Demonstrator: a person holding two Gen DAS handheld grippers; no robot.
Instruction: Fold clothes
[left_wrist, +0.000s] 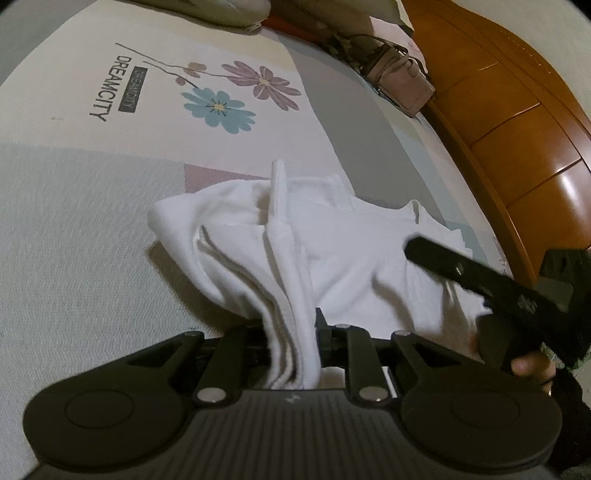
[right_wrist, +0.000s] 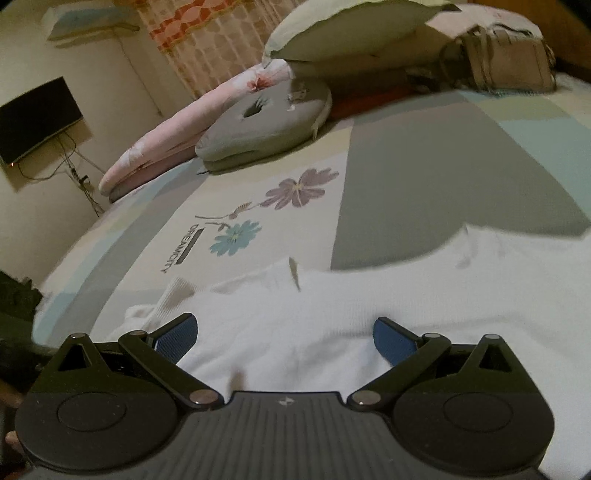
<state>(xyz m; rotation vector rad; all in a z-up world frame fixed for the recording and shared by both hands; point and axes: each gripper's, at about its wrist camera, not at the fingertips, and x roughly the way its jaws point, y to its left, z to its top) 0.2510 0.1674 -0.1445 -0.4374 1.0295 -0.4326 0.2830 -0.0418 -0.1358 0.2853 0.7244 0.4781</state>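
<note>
White garment bunched on the bed, gathered in the left jaws, right jaws spread wide over it.

The white garment (left_wrist: 332, 251) lies crumpled on the bed sheet (left_wrist: 92, 229); a thick fold of it rises from the bed and runs straight between the jaws of the left gripper (left_wrist: 291, 343), which are clamped on it. The right gripper (right_wrist: 284, 332) hangs just above the cloth with its blue-padded jaws held wide, nothing between them. Ahead of both jaws, past the garment, are printed flowers (right_wrist: 295, 188); farther still, a grey cushion (right_wrist: 266, 125) and a beige bag (left_wrist: 399, 81). A wooden headboard (left_wrist: 517, 110) stands right of the left jaws.
</note>
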